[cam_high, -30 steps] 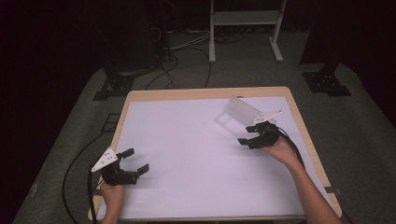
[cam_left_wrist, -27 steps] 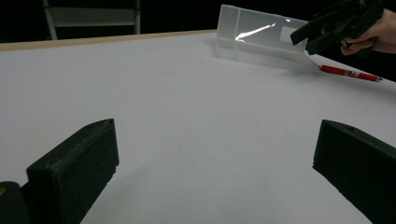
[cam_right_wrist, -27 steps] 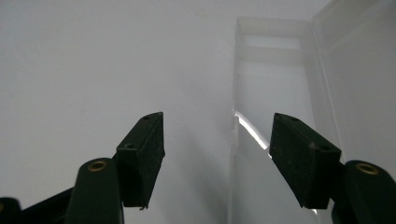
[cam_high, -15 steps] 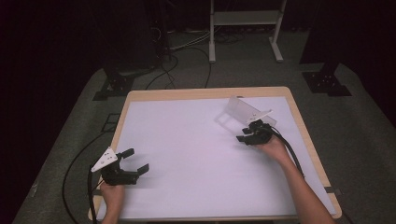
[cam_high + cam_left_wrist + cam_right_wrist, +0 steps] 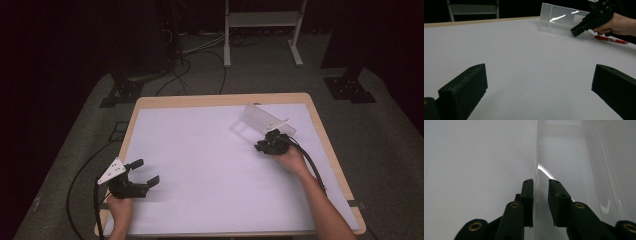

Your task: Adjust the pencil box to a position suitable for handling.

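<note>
A clear plastic box lies on the white table top at the back right. My right gripper is at its near end. In the right gripper view the jaws stand narrowly open, astride one thin wall of the box, with a gap still showing on one side of my right gripper. A red pen lies on the table beside the right hand. My left gripper rests near the front left corner, wide open with nothing between its jaws.
The table's wooden rim frames the white surface. Cables trail over the dark floor at the left, and a white stand is behind the table. The right gripper's cable runs along the forearm.
The right gripper has edged forward and left to the clear box, its jaws now around a wall. The left gripper has stayed put.
</note>
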